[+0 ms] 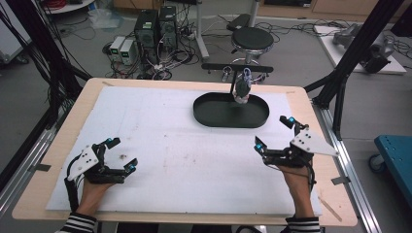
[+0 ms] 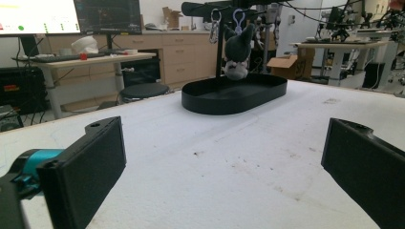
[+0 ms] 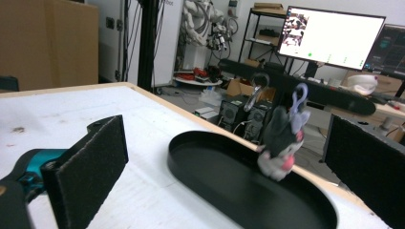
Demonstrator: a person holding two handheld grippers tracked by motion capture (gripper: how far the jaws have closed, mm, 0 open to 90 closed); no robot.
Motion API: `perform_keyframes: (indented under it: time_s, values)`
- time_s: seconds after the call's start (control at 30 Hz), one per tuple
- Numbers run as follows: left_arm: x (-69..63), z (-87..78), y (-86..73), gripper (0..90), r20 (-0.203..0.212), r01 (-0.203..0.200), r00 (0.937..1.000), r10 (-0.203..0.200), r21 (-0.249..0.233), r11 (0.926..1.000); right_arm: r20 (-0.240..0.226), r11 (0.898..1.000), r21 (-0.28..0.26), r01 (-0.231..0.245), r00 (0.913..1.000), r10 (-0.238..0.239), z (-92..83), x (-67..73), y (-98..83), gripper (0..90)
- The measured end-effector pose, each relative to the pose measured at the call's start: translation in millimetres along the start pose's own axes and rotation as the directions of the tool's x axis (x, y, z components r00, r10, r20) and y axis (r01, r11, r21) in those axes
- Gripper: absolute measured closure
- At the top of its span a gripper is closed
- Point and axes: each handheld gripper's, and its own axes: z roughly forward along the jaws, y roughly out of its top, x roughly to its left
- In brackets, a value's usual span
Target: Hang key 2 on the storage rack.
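A black oval tray (image 1: 214,118) (image 2: 200,102) (image 3: 200,191) sits at the far middle of the white mat. Over it stands a black bar rack (image 1: 216,66) (image 3: 334,98). A small grey plush keychain (image 1: 241,88) (image 2: 238,53) (image 3: 281,143) hangs head down from the bar by a lilac clip, beside an unused silver clip (image 3: 255,90). My left gripper (image 1: 119,154) (image 2: 224,167) rests open near the front left of the mat, holding nothing. My right gripper (image 1: 273,133) (image 3: 224,162) is open at the front right, close to the tray's right end, also holding nothing.
The white mat (image 1: 170,155) covers a wooden table (image 1: 63,145). Small dark specks (image 1: 122,157) lie on the mat by the left gripper. Beyond the table are computer towers (image 1: 155,29), a black stool (image 1: 251,40) and black frame posts (image 1: 350,53).
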Motion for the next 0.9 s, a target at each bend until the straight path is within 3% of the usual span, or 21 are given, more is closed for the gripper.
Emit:
perform_keyframes:
  time_s: [0.2, 0.3, 0.43, 0.47, 0.73, 0.9]
  values:
    - [-0.4, -0.2, -0.1, 1.7, -0.002, -0.003, 1.0, 0.003, -0.002, 1.0, 0.026, 0.998, -0.064, -0.028, 0.9992, 0.03, -2.8, 15.3, -45.1, 0.6]
    - [-0.7, -0.1, -0.2, 1.7, -0.003, -0.004, 1.0, 0.004, -0.005, 1.0, 0.057, 0.998, -0.06, -0.024, 0.998, 0.027, -2.8, 19.5, -60.9, 0.6]
    - [-0.8, -0.6, -0.4, 1.7, -0.005, -0.007, 1.0, 0.007, -0.01, 0.9999, 0.081, 0.995, -0.077, -0.056, 0.9948, 0.063, -5.1, 19.4, -73.8, 0.6]
    - [-1.3, -0.9, -0.5, 1.7, -0.008, -0.005, 1.0, 0.005, -0.012, 0.9999, 0.082, 0.992, -0.098, -0.084, 0.9924, 0.093, -5.8, 18.6, -79.2, 0.6]
    - [-1.4, -1.6, -0.6, 1.7, -0.014, -0.014, 0.9998, 0.014, -0.016, 0.9998, 0.095, 0.993, -0.029, -0.117, 0.9884, 0.119, -4.0, 13.7, -103.8, 0.6]
    - [-2.1, -1.6, -0.7, 1.7, -0.018, -0.012, 0.9998, 0.011, -0.015, 0.9998, 0.098, 0.99, -0.039, -0.134, 0.9857, 0.137, -6.2, 14.2, -104.4, 0.6]
